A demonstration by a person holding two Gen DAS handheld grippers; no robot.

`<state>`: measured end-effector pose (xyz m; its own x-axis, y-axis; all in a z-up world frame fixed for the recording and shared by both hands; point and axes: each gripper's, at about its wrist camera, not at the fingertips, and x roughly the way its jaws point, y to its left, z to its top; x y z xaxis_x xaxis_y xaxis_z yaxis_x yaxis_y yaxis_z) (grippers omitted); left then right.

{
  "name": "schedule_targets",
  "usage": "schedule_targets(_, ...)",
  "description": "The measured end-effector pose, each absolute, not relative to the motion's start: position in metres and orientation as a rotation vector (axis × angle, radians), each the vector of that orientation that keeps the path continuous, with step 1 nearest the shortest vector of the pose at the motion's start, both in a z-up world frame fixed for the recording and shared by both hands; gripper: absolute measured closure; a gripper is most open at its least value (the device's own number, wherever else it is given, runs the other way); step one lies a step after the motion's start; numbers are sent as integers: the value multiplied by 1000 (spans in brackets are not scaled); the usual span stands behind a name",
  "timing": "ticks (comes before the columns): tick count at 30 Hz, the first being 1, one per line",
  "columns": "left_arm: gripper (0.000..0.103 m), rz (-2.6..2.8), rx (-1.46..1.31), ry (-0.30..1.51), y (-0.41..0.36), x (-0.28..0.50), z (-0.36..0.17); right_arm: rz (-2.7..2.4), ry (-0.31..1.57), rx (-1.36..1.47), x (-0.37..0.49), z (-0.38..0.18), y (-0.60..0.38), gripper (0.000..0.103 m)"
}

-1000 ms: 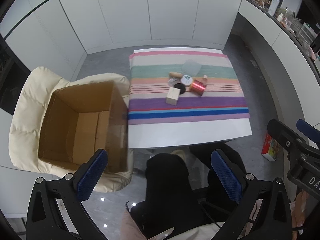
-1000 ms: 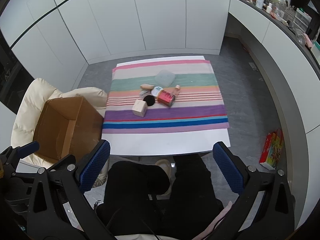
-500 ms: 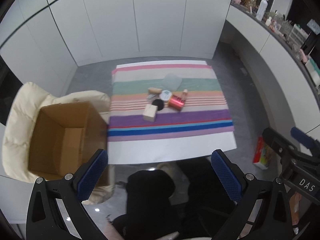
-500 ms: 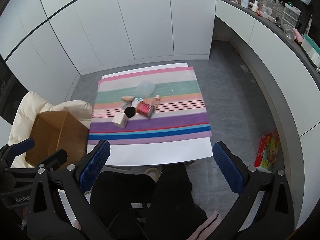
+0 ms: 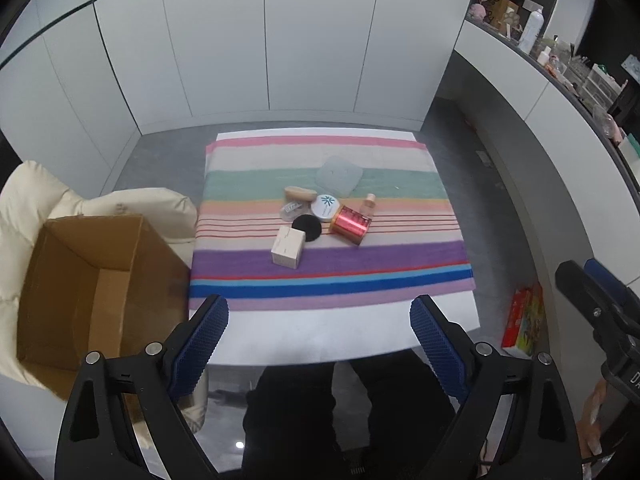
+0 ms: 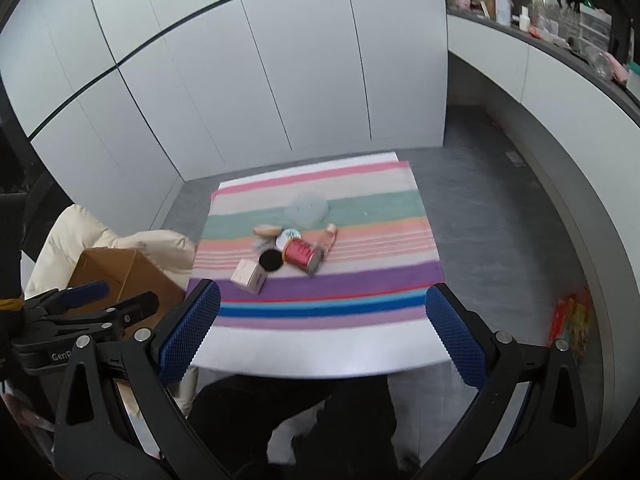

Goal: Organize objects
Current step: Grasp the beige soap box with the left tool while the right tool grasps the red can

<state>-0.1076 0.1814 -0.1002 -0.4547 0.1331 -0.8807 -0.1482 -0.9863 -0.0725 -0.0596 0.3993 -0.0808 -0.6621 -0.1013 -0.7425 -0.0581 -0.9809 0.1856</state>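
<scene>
Open cardboard box (image 5: 76, 300) sits on a cream padded chair (image 5: 24, 204) at far left, just beside the left edge of the counter (image 5: 320, 336); nothing visible inside the box. Left gripper (image 5: 320, 332) hangs above the near edge of the counter, its fingers (image 5: 200, 340) wide apart with nothing between them; they have just been closing in a little. A striped cloth (image 5: 328, 280) covers most of the counter, leaving a bare white strip along the near side. All the loose objects lie in one cluster near the middle of the cloth, well apart from both grippers. Left to right in the cluster: a pale cube-shaped box (image 5: 289, 247) nearest the near edge; a small clear lidded pot (image 5: 291, 209) behind it; a tan oval piece (image 5: 300, 193) at the back; a black round disc (image 5: 306, 228) touching the cube's far corner; a white round tin (image 5: 326, 207) with a green mark on its lid; a pale green flat pad (image 5: 339, 175) farthest back; a shiny red can (image 5: 351, 225) lying on its side; a small pinkish bottle (image 5: 369, 205) lying just beside the can. Right gripper (image 6: 322, 336) also hangs over the near edge of the counter, fingers (image 6: 456, 340) spread wide and empty. The person's dark trouser legs (image 5: 352, 412) show below the counter. A colourful carton (image 5: 520, 320) stands on the grey floor at far right.
</scene>
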Motion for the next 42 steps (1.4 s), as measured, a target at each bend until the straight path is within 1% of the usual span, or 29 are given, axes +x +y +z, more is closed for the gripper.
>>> schedule_targets(6,9,2527,-1567,-18,176,-139,-150,-2850,-233,1201,-87,-112,391,1)
schedule_targets(7,9,2531,-1569,-32,175,-142,-155,-2840,-222,1197,-90,-120,390,3)
schedule_targets(8,9,2539,-1570,-57,173,-146,-163,-2837,-217,1199,-93,-125,390,8)
schedule_targets(9,9,2543,-1574,-91,169,-151,-173,-2838,-215,1211,-98,-133,390,9)
schedule_targets(15,9,2538,-1597,-140,158,-176,-218,-2784,-296,1258,-128,-187,403,9)
schedule_targets(19,9,2508,-1643,-150,157,-196,-255,-2756,-288,1278,-151,-224,405,9)
schedule_targets(23,10,2472,-1683,-147,161,-220,-299,-2744,-162,1214,-177,-258,390,9)
schedule_targets(26,10,2460,-1696,-177,163,-238,-321,-2697,-23,1141,-200,-283,369,9)
schedule_targets(28,10,2453,-1695,-219,161,-250,-333,-2703,102,1060,-215,-297,354,9)
schedule_targets(31,10,2461,-1718,-218,160,-266,-353,-2652,263,981,-237,-315,332,9)
schedule_targets(34,15,2480,-1737,-164,158,-278,-370,-2551,356,981,-255,-336,315,9)
schedule_targets(35,18,2479,-1749,-153,157,-280,-376,-2528,376,991,-260,-343,311,9)
schedule_targets(37,18,2487,-1771,-172,150,-283,-385,-2482,404,1012,-266,-355,304,9)
schedule_targets(38,18,2487,-1778,-194,148,-284,-389,-2464,421,1029,-269,-360,300,12)
schedule_targets(39,18,2487,-1770,-209,146,-284,-392,-2443,441,1054,-271,-367,296,21)
schedule_targets(40,18,2499,-1742,-198,147,-284,-391,-2424,452,1082,-272,-373,292,25)
schedule_targets(41,20,2500,-1727,-181,149,-287,-391,-2423,464,1106,-271,-378,290,35)
schedule_targets(42,26,2499,-1718,-159,152,-288,-391,-2426,468,1130,-271,-382,288,47)
